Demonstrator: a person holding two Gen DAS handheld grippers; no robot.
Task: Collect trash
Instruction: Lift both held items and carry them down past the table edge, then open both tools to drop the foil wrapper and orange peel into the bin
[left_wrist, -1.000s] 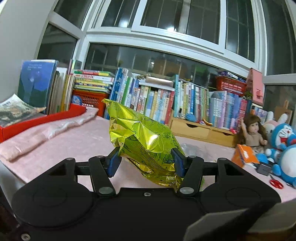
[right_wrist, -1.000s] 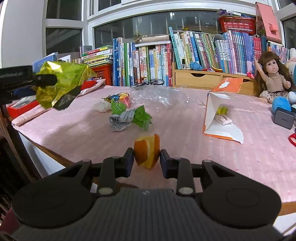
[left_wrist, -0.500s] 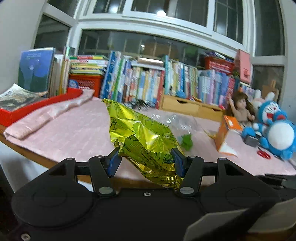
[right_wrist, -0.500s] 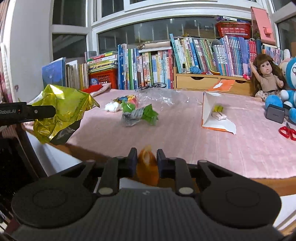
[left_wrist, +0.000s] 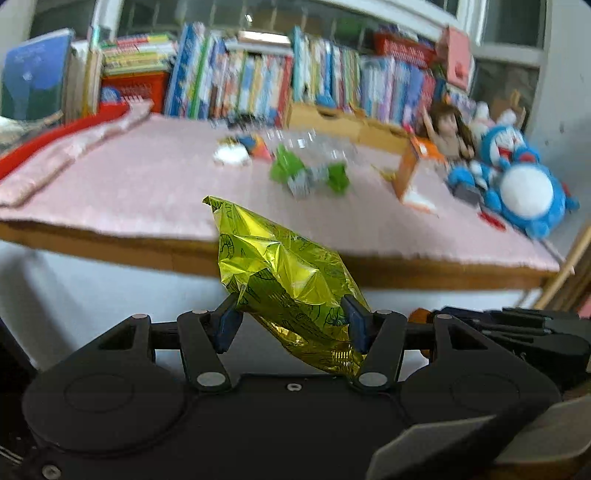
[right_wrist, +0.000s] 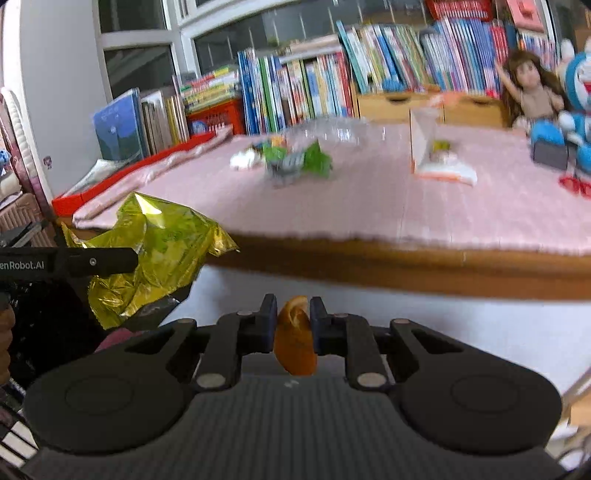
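Table litter motion-blurred, unidentifiable; orange scrap lower end hidden behind right gripper

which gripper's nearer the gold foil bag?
Left. The left gripper is shut on the foil bag; the right gripper, holding an orange peel, sits beside it, apart.
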